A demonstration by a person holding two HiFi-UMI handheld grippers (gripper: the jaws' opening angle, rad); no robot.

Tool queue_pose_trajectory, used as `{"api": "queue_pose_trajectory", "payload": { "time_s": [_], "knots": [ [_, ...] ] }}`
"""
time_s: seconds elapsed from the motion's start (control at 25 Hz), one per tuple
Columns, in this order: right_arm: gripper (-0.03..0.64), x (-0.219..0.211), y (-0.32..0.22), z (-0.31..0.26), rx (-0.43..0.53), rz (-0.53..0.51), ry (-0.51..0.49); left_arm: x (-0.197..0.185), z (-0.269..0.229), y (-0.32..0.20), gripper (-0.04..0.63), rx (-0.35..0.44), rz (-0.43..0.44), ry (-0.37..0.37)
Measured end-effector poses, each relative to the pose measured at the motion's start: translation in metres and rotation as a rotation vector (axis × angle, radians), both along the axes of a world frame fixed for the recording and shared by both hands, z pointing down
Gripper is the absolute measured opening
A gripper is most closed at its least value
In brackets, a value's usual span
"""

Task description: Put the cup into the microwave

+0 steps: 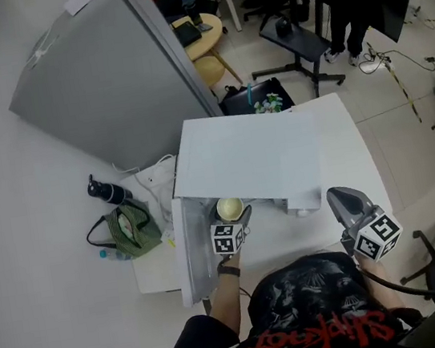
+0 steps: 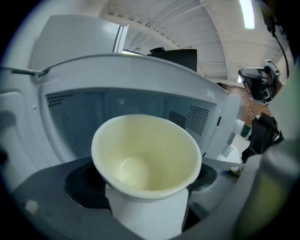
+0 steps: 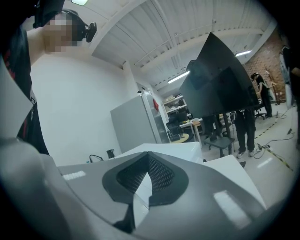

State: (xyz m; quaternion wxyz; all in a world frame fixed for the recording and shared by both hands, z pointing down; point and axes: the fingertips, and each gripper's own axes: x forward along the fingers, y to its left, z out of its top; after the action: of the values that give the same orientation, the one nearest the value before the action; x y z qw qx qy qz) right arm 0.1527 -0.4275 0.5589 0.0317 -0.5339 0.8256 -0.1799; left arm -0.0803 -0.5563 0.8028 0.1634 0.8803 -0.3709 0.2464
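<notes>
A pale yellow, empty cup (image 1: 230,208) hangs at the mouth of the white microwave (image 1: 255,155), whose door (image 1: 183,255) swings open to the left. My left gripper (image 1: 240,216) is shut on the cup. In the left gripper view the cup (image 2: 145,159) fills the space between the jaws, with the microwave's cavity (image 2: 93,110) right behind it. My right gripper (image 1: 334,194) is raised at the microwave's front right corner, shut with nothing in it. Its closed tips (image 3: 146,159) point over the microwave's top (image 3: 178,149).
The microwave stands on a white table (image 1: 361,156). A grey cabinet (image 1: 106,80) rises behind it to the left. A green bag (image 1: 132,229) and a black bottle (image 1: 107,192) lie on the floor at left. A black chair (image 1: 294,36) and people's legs are further back.
</notes>
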Motion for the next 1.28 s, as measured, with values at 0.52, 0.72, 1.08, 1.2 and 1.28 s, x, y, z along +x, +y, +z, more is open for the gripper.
{"api": "queue_pose_trajectory", "payload": {
  "time_s": [0.52,0.72,1.08,1.2,1.28],
  "knots": [
    [0.0,0.061,0.049,0.013,-0.032,0.279,0.019,0.042,0.047,-0.077,0.459,-0.081,0.036,0.001],
    [0.0,0.052,0.066,-0.013,-0.068,0.276,0.048,0.019,0.034,-0.061,0.459,-0.096,-0.005,-0.018],
    [0.0,0.024,0.088,-0.088,-0.061,0.197,0.043,0.01,-0.063,-0.021,0.459,-0.019,0.015,-0.011],
    [0.0,0.019,0.081,-0.084,-0.058,0.176,0.034,0.007,-0.073,-0.008,0.459,-0.027,0.013,0.027],
    [0.0,0.018,0.076,-0.08,-0.064,0.153,0.037,0.003,-0.074,0.012,0.459,-0.054,-0.009,0.057]
  ]
}}
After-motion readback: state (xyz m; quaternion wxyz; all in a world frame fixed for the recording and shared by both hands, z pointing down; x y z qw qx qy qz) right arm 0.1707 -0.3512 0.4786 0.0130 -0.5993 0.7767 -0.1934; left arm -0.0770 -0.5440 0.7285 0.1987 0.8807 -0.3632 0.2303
